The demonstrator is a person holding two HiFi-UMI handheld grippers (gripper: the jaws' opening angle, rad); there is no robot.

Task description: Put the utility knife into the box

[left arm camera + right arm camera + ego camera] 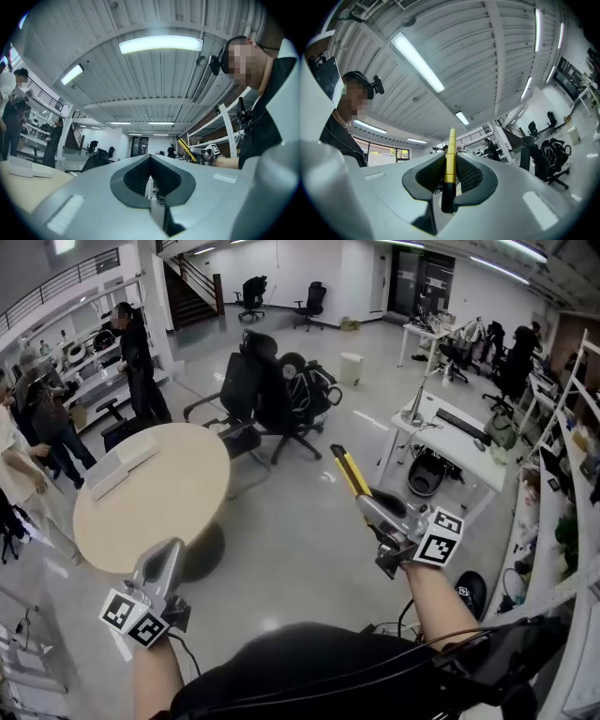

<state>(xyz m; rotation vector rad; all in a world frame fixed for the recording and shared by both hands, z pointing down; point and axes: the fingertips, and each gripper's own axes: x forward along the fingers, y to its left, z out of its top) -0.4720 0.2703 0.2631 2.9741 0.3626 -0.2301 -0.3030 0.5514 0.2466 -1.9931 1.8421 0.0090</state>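
Gripped yellow utility knife [450,154] in right tool [449,174], tip angled upward. Held left tool [151,169] clenched, nothing inside, near round bench [178,486].

Round beige table [178,493] on grey floor [300,549]; flat pale object [124,468] lies on it, toward left edge.

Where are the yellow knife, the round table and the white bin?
utility knife [351,473], head view, on its yellow body.
round table [178,488], head view, on its bare top.
white bin [352,369], head view, on its side.
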